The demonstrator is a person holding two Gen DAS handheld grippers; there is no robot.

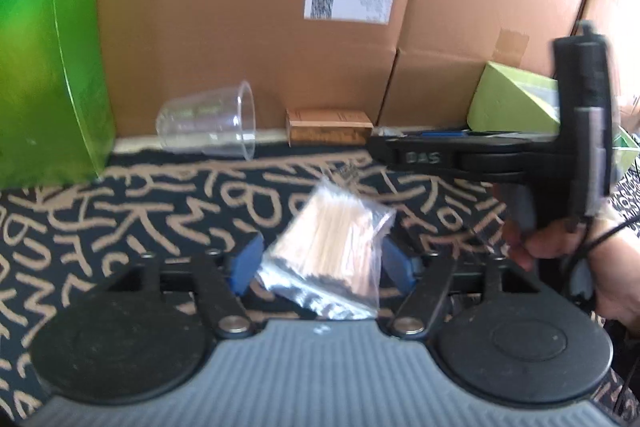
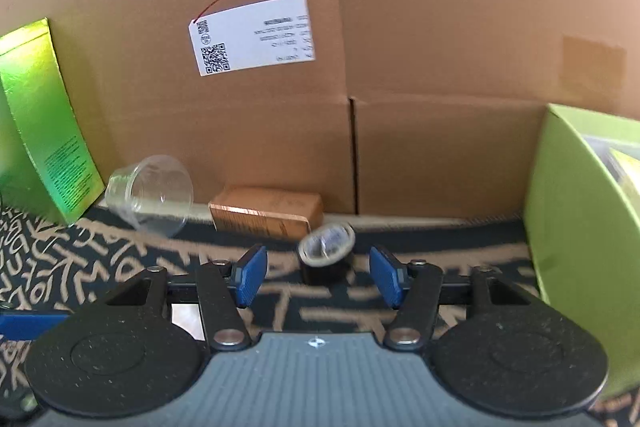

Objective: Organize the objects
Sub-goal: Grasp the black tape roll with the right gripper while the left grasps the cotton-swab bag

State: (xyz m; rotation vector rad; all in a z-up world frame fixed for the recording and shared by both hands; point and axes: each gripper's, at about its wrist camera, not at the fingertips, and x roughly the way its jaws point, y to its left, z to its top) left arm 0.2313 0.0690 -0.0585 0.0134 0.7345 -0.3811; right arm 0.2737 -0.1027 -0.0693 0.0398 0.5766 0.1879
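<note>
A clear bag of wooden sticks [image 1: 332,239] lies on the patterned cloth between the open blue pads of my left gripper [image 1: 320,263]; the pads stand apart from it. My right gripper [image 2: 318,277] is open, and a small black jar with a shiny lid [image 2: 326,257] lies tilted between and just beyond its pads. The right gripper also shows from the side in the left wrist view [image 1: 384,147], held by a hand. A light green open box [image 2: 580,227] stands at the right and also shows in the left wrist view [image 1: 512,103].
A clear plastic cup [image 1: 208,127] lies on its side by the cardboard boxes [image 1: 248,27]; it also shows in the right wrist view [image 2: 152,195]. A small brown carton [image 2: 268,213] lies beside it. A tall shiny green box [image 1: 44,67] stands at the left.
</note>
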